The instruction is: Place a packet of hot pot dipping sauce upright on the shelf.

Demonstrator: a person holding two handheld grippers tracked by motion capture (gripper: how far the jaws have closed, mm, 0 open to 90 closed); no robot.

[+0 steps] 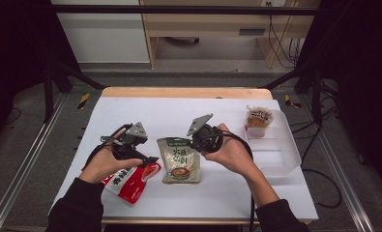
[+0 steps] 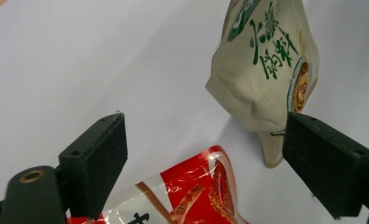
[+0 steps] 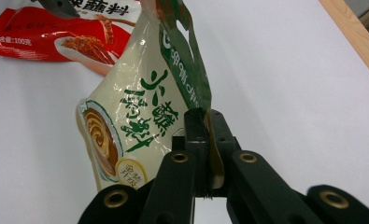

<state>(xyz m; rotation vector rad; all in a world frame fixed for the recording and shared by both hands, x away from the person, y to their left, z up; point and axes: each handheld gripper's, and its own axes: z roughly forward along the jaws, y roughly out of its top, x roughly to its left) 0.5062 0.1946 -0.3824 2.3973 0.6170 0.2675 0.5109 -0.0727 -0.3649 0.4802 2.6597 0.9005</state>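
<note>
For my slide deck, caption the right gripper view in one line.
Right gripper shut on the top edge of a beige sauce pouch, red pouch lying behind on the white table.

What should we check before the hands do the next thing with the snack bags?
1. Right gripper holds the beige plastic sauce packet with green writing: ok, fingers shut on its edge.
2. Left gripper ready to grab: ok, fingers wide open.
3. Red plastic snack packet lined up with the left gripper: ok, it lies below and between the fingers, not yet gripped.
4. Clear plastic tray has room: ok, one small wrapped snack sits at its far end, the rest is bare.
5. Beige packet lifted free of the white table: cannot tell how much of it still rests there.
</note>
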